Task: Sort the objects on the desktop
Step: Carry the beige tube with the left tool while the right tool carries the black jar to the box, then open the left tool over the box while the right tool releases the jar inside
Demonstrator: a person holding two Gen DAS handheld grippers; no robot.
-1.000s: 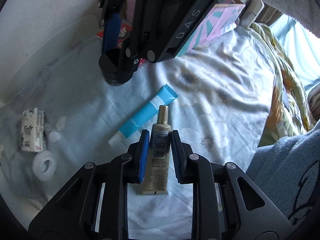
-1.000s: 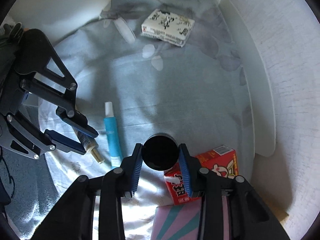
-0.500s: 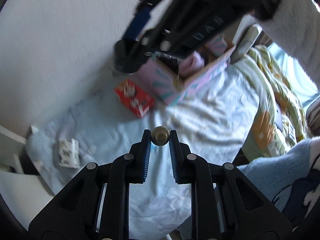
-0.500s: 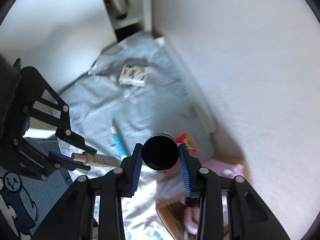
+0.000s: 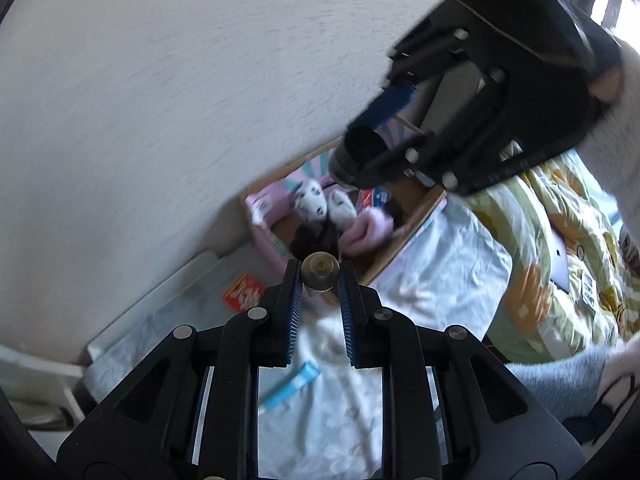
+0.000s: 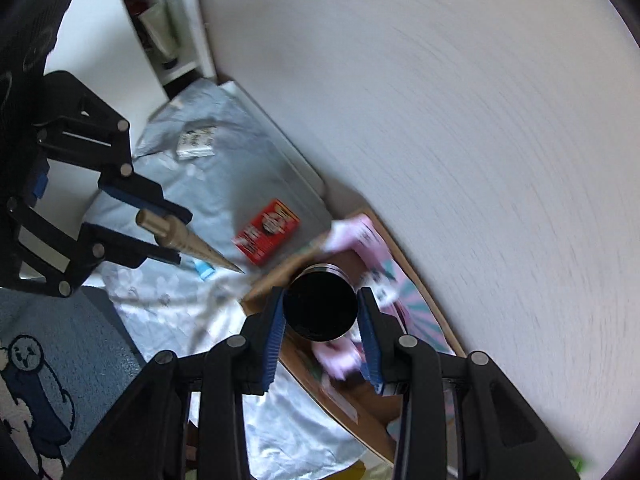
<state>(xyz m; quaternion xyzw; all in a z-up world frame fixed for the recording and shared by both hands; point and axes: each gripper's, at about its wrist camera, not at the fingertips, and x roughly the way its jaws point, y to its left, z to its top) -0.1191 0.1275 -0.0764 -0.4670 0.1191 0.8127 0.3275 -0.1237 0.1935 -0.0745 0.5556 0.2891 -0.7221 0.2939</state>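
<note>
Below, in the left wrist view, my left claw is clamped narrow on a beige tube, seen end-on with its gold cap toward the lens at the centre of the frame. Behind the cap, at centre and right of centre, lies an open cardboard box with a pink and teal striped outside, holding pink cloth and a small white and black soft toy; the picture is blurred, so its other contents cannot be told. At lower centre a blue tube lies on the pale blue sheet, and a red packet lies left of centre near the white wall. At upper right my right claw carries a black cylindrical jar above the box. In the right wrist view, my right claw grips that jar by its sides at lower centre, its dark round end facing the lens, over the box. At left, my left claw holds the beige tube, crimped end pointing toward the red packet. A white printed packet lies on the sheet at upper left; a blue rug with a cartoon figure fills the lower left.
</note>
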